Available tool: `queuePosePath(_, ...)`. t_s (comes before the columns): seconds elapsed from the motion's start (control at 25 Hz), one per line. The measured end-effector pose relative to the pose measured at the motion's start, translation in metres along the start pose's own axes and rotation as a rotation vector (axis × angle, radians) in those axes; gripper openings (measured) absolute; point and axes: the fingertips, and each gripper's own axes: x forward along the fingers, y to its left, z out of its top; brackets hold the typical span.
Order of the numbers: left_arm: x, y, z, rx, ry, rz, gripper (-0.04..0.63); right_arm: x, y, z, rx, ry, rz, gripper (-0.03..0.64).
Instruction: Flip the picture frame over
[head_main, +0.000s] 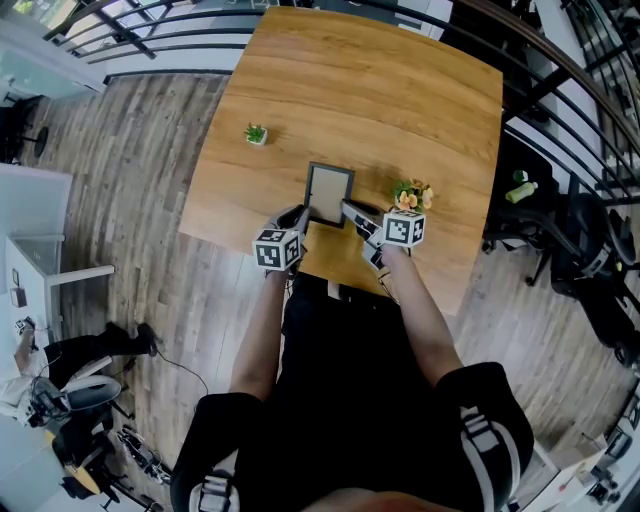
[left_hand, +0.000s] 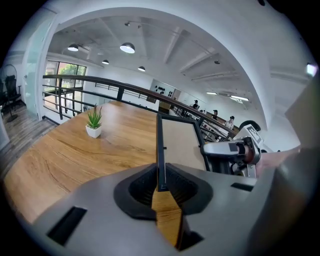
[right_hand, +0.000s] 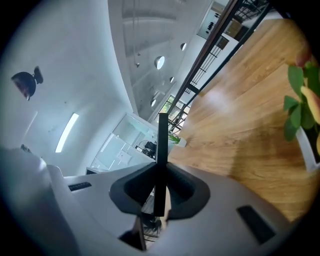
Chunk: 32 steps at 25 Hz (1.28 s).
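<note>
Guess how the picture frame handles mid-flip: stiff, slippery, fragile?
Likely stiff: the picture frame shows a straight edge in each gripper view, no sag. Probably light: the left tool and right tool hold it by thin edge pinches alone. It may pivot or slip in such narrow grips; whether it's glazed I can't tell.
</note>
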Motion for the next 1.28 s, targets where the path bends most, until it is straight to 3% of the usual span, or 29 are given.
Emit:
queuePosePath(0.2, -0.001, 0.003, 0.002, -0.036, -0.014, 0.001, 0.060, -0.001, 0.001, 0.006, -0.043, -0.016, -0.040, 0.069)
queuePosePath(0.4, 0.003, -0.012, 0.015, -0.024, -0.041, -0.042, 0.065, 0.003, 0.000, 0.007, -0.220, 0.006, -0.150, 0.069)
queuePosePath(0.68, 0.013, -0.051, 0.037, 0.026, -0.058, -0.138, 0.132, 0.011, 0.008, 0.002, -0.375, 0.048, -0.203, 0.069)
queuePosePath(1.0, 0.021, -0.071, 0.056, -0.101, -0.115, -0.205, 0.167, 0.012, 0.014, 0.002, -0.685, 0.093, -0.345, 0.069)
queuePosePath(1.16, 0.022, -0.074, 0.060, -0.058, -0.103, -0.194, 0.170, 0.015, 0.024, 0.004, -0.807, 0.098, -0.375, 0.069)
queuePosePath(1.28, 0.022, -0.073, 0.063, -0.080, -0.102, -0.185, 0.170, 0.015, 0.026, 0.005, -0.868, 0.093, -0.412, 0.069)
